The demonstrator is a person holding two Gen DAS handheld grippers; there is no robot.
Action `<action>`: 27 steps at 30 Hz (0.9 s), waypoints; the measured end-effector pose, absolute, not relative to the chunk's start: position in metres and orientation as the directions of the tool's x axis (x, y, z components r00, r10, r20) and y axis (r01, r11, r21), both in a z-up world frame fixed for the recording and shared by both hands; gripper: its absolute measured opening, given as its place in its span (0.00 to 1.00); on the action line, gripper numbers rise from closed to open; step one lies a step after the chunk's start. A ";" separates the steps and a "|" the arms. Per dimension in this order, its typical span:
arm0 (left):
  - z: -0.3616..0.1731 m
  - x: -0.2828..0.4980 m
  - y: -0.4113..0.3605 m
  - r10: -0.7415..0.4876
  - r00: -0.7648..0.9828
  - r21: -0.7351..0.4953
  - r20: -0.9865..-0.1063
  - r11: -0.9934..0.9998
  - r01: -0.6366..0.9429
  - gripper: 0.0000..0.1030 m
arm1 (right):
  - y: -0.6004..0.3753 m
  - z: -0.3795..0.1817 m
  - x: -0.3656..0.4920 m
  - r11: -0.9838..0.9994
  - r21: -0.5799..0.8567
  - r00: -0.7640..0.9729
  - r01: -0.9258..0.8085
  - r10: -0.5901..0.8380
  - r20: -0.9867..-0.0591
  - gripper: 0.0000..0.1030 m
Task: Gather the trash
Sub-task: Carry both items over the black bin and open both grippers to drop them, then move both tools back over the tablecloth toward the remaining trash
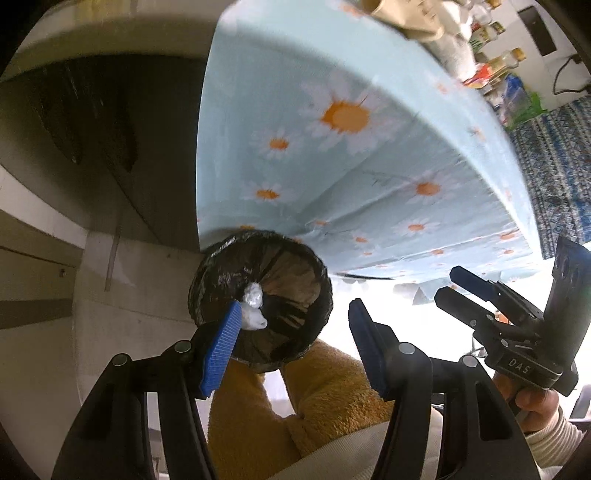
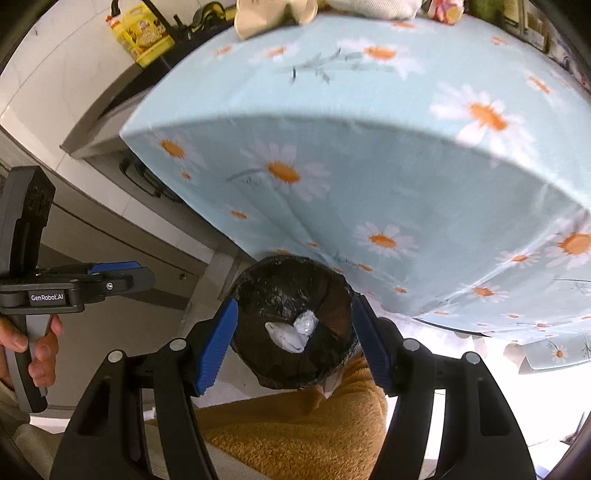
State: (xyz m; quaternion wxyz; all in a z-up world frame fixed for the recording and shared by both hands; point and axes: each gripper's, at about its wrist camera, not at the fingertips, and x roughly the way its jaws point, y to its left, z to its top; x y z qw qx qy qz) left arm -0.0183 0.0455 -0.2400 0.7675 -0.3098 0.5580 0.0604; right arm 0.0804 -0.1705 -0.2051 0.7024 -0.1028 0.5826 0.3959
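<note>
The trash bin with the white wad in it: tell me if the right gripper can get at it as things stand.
Probably yes. The right gripper is open right over the bin's mouth, nothing covers the white wad, and the daisy tablecloth hangs behind.

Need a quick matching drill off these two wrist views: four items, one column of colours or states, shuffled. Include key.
1. bin liner
2. crumpled trash
3. tablecloth
4. oil jug

a. yellow, on the counter
b. black, lining the bin
c. white, lying inside the bin
d. pale blue with daisies

Pairs: 1-b, 2-c, 3-d, 4-a
</note>
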 end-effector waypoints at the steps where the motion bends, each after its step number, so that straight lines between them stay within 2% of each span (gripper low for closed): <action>1: -0.235 -0.019 0.046 -0.248 0.380 -0.409 -0.891 0.803 -0.433 0.57 | -0.172 -0.200 0.080 0.666 0.320 0.015 -0.674 0.445 -0.895 0.63; 11: -0.179 -0.014 0.054 -0.204 0.487 -0.407 -0.849 0.841 -0.356 0.57 | -0.174 -0.146 0.079 0.657 0.275 0.149 -0.702 0.513 -0.845 0.67; 13: -0.171 -0.010 0.053 -0.175 0.496 -0.378 -0.850 0.859 -0.346 0.67 | -0.176 -0.130 0.081 0.654 0.256 0.183 -0.712 0.525 -0.831 0.67; 16: -0.158 -0.003 0.054 -0.171 0.520 -0.380 -0.837 0.865 -0.327 0.67 | -0.181 -0.116 0.089 0.657 0.235 0.225 -0.716 0.536 -0.814 0.76; 20: -0.143 0.010 0.054 -0.160 0.536 -0.368 -0.829 0.878 -0.307 0.68 | -0.191 -0.096 0.106 0.662 0.204 0.280 -0.721 0.548 -0.788 0.78; 22: -0.134 0.018 0.054 -0.141 0.550 -0.353 -0.823 0.886 -0.300 0.82 | -0.195 -0.085 0.113 0.666 0.192 0.305 -0.721 0.554 -0.775 0.88; 25: -0.122 0.029 0.053 -0.111 0.574 -0.334 -0.812 0.894 -0.300 0.91 | -0.201 -0.072 0.130 0.681 0.178 0.355 -0.710 0.565 -0.745 0.95; 27: -0.113 0.040 0.055 -0.088 0.587 -0.321 -0.805 0.896 -0.307 0.93 | -0.204 -0.064 0.145 0.687 0.182 0.368 -0.703 0.571 -0.734 0.95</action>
